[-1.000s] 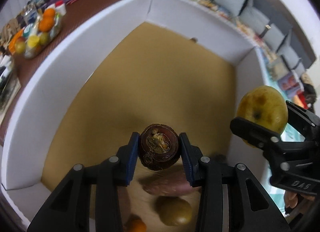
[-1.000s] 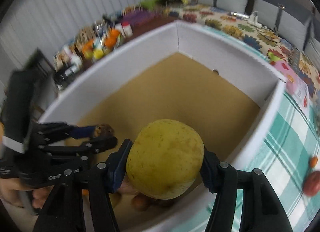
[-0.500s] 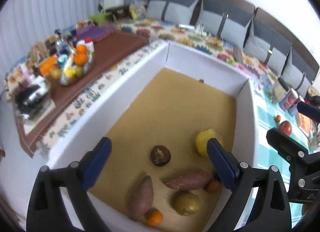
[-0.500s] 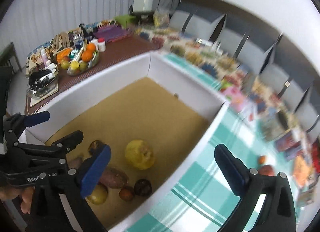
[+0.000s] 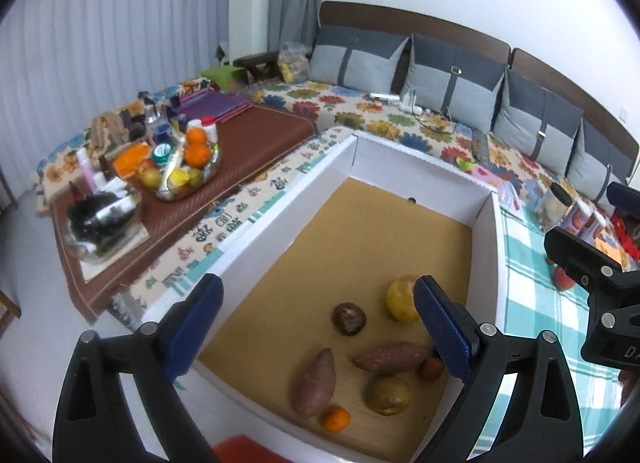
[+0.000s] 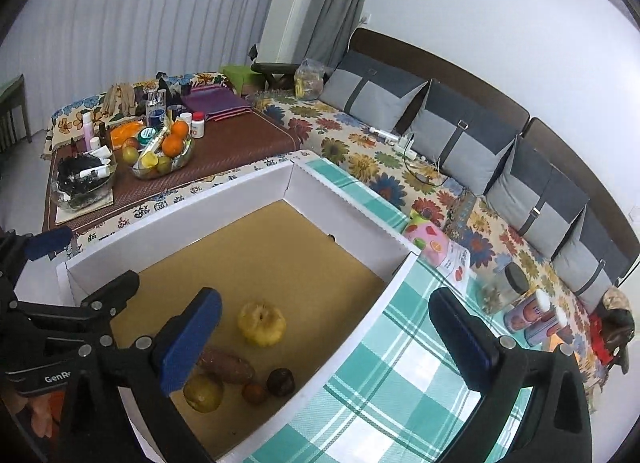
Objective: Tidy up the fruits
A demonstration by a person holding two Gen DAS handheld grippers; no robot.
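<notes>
Filling the middle of both views, the white cardboard box with its tan floor sits on the teal checked cloth, and you have all the fruit gathered at its near end. Behind it, toward twelve o'clock, runs the sofa with grey cushions over a flowered cover, and at ten o'clock a glass bowl of oranges stands on a brown mat.

Your left gripper hangs over the box, its jaws having just been opening; they are now spread wide with nothing between the blue pads. Your right gripper is the same: jaws just opened, spread wide, empty, straddling the box's right wall.

Inside the box, two sweet potatoes lie nearest you, one at six o'clock and the other just right of it. The yellow pear rests alone at about three o'clock, with the dark mangosteen beside it on the left. A greenish round fruit sits at five o'clock, near a small brown fruit, and a small orange lies closest to the near wall.
</notes>
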